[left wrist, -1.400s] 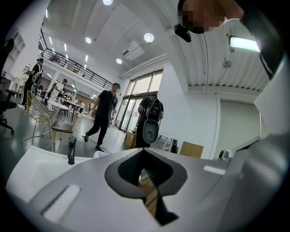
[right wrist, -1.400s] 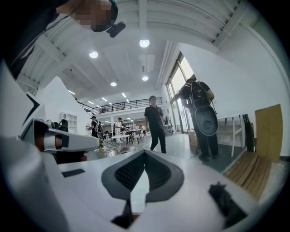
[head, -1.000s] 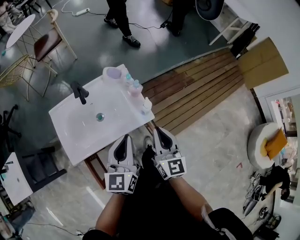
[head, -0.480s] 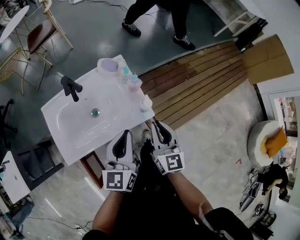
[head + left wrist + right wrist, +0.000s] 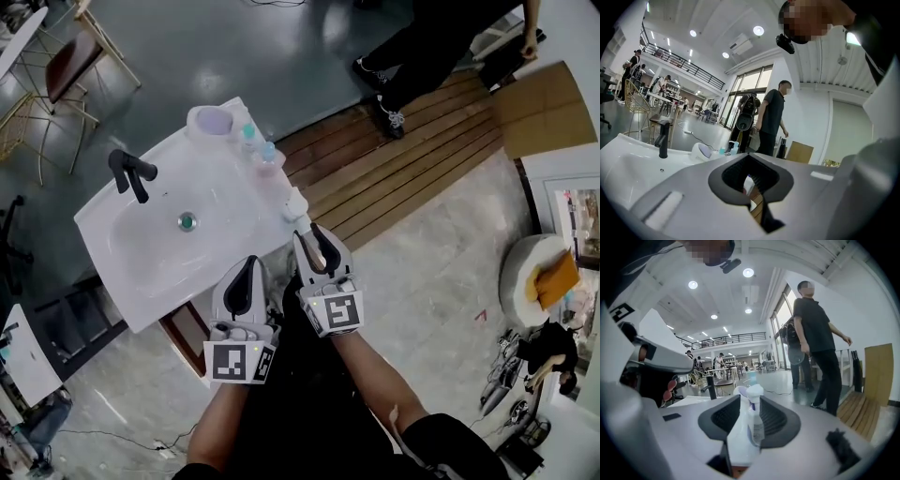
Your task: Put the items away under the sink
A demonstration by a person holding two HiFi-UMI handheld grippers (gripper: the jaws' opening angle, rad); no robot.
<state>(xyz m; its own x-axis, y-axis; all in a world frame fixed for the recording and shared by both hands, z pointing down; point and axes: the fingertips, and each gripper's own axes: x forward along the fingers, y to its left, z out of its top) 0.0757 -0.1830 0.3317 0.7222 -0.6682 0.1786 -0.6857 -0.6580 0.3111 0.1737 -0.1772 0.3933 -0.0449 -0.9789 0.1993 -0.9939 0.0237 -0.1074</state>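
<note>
A white sink with a black faucet stands at the left of the head view. Along its right rim stand a purple-topped tub, a teal bottle, a pink bottle and a white spray bottle. My right gripper hovers just short of the spray bottle. Its jaws have just been opening, and the bottle shows through the gap, untouched. My left gripper is at the sink's near edge, shut and empty.
A brown cabinet front shows below the sink's near edge. Wooden slats lie to the right, where a person's legs stand. Chairs are at the far left, and cardboard at the far right.
The right gripper's jaws have gone from shut to open. Both grippers have edged closer to the sink's near edge. The person at the back has walked to the right.
</note>
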